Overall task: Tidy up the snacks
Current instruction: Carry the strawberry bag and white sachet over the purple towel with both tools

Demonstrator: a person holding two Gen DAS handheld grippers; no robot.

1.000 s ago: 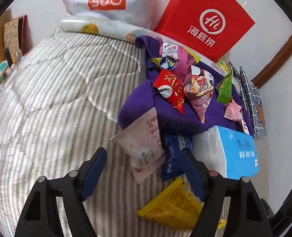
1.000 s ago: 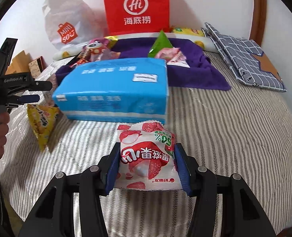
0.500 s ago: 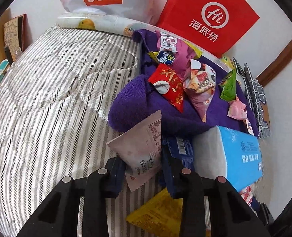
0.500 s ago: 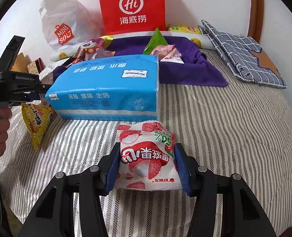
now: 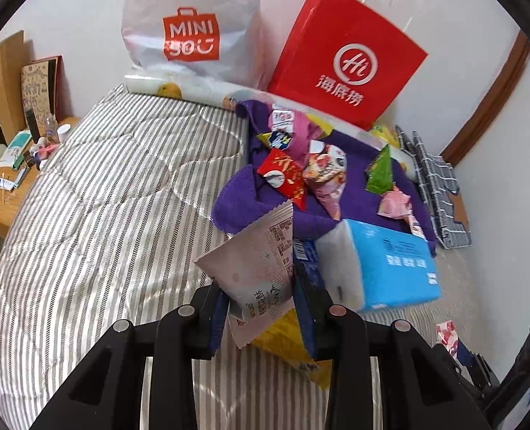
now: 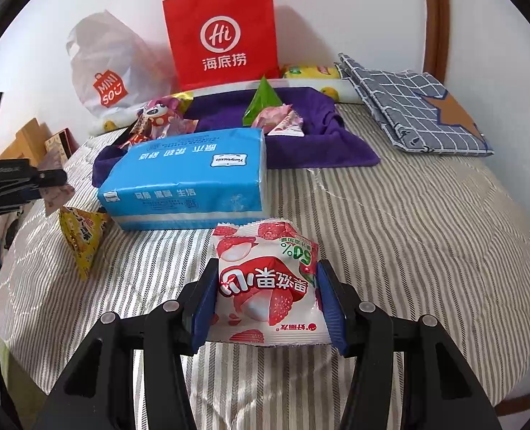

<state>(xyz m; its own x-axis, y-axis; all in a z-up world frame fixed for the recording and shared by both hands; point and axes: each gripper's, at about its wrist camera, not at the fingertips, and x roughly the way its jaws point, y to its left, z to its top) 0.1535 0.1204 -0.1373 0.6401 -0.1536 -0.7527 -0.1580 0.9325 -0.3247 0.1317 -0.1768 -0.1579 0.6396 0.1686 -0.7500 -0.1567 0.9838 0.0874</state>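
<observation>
Bed [image 6: 426, 222]: I see a quilted cover in grey and white stripes, soft and stitched in curves; everything lies on it.
Purple towel [image 5: 236, 204]: plush, rumpled, at the far side of the bed, with a heap of crinkly snack packets [image 5: 322, 175] on it (foil and plastic, mostly triangular or pillow-shaped).
Red paper bag [image 6: 221, 36]: stiff, flat-faced, with white cord handles, standing against the wall behind the towel.
White plastic bag [image 5: 193, 28]: thin, puffed, wrinkled, beside the red one.
Checked cloth [image 6: 408, 107]: grey-blue, folded flat at the right of the bed.
Tissue pack [image 6: 189, 182]: a blue, glossy, soft-sided block lying in front of the towel.
Yellow packet [image 6: 80, 236]: a pyramid-shaped foil pouch on the cover, left of the tissue pack.
Left hand-held gripper [image 5: 261, 311]: my left one is clenched on a pale packet [image 5: 257, 268], flat with serrated edges, held tilted clear of the cover, above the yellow packet and just left of the tissue pack.
Right hand-held gripper [image 6: 265, 301]: grasping a lychee snack bag [image 6: 268, 283], a puffy white and red pillow pouch pressed between the blue pads, in front of the tissue pack.
</observation>
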